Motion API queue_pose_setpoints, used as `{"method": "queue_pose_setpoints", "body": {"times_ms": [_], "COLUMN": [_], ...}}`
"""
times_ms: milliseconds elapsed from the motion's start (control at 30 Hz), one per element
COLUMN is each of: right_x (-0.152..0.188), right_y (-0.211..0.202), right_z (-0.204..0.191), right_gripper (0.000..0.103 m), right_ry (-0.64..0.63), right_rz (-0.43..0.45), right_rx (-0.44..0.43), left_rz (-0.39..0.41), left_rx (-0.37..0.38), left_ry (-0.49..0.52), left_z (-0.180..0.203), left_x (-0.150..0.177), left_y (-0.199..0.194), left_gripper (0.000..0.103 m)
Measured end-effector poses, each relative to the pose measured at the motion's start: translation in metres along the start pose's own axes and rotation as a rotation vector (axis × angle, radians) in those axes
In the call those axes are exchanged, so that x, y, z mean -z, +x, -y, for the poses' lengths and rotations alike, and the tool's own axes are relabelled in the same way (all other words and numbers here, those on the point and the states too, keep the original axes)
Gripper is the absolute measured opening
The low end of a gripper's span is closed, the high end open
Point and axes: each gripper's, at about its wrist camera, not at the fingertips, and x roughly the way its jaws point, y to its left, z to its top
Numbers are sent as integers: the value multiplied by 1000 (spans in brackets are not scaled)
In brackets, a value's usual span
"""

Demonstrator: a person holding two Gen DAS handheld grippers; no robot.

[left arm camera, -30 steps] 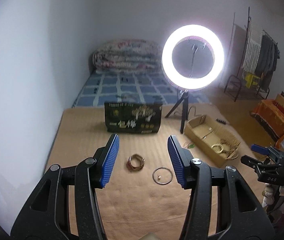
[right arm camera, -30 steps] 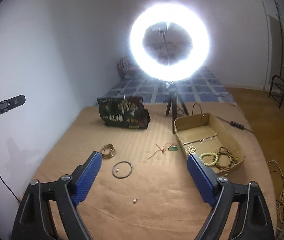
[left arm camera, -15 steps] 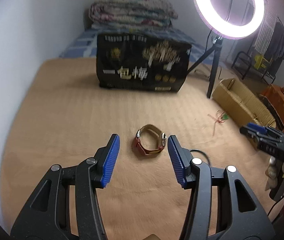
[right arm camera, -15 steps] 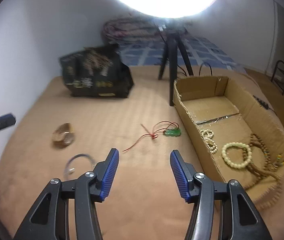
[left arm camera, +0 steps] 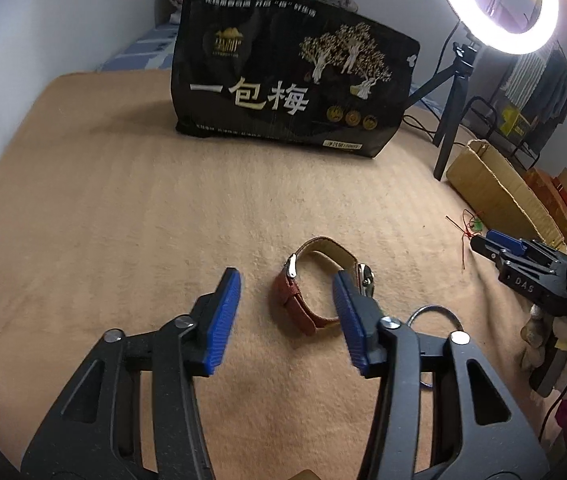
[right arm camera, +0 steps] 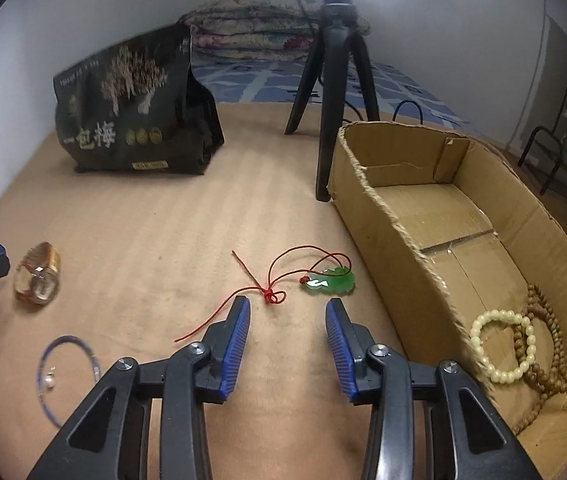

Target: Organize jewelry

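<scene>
A brown-strapped watch (left arm camera: 315,284) lies on the tan cloth; it also shows in the right wrist view (right arm camera: 37,274). My left gripper (left arm camera: 286,294) is open, low over the cloth, its jaws on either side of the watch's near part without touching. My right gripper (right arm camera: 287,322) is open and empty just short of a green pendant (right arm camera: 329,280) on a red cord (right arm camera: 271,292). A cardboard box (right arm camera: 411,236) at the right holds a cream bead bracelet (right arm camera: 501,344) and brown bead strings (right arm camera: 547,356). A thin dark bangle (right arm camera: 67,376) lies at the near left.
A black snack bag (left arm camera: 291,92) stands behind the watch. A ring light's tripod (right arm camera: 333,76) stands beside the box's far end. The ring light (left arm camera: 495,4) glows at upper right. A bed with folded quilts (right arm camera: 259,28) lies beyond the cloth.
Both grippers have come forward and down. The left has closed in on the watch, now between its jaws. The right has narrowed from wide open and approached the pendant.
</scene>
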Motion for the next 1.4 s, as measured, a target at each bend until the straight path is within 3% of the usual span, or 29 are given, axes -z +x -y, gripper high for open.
{"method": "queue_pose_setpoints", "body": {"times_ms": [433,633,833,967,1400], "right_x": [-12,-20,-24,-25,-6], "right_y": [21,28,33,34,8], "right_z": [0,3,-1,1,-14], "right_gripper": [39,39,26,3,0], "right_ry": [62,103,107,126,79], "right_rz": [-34,-44,-35,-24,-47], "right_rx": [39,-9,-14,-46,-237], "left_rz": [-10,-19,-9,-5,-10], "left_rx": [42,61,61,60,62], "left_ry": [-10,-35,-32,-29,-52], "left_z": [-1,-7,-8,-6,-11], "left_x": [-2,0,2,2,1], "left_y": [16,21,20,21,22], "left_gripper": [46,46,46,46,41]}}
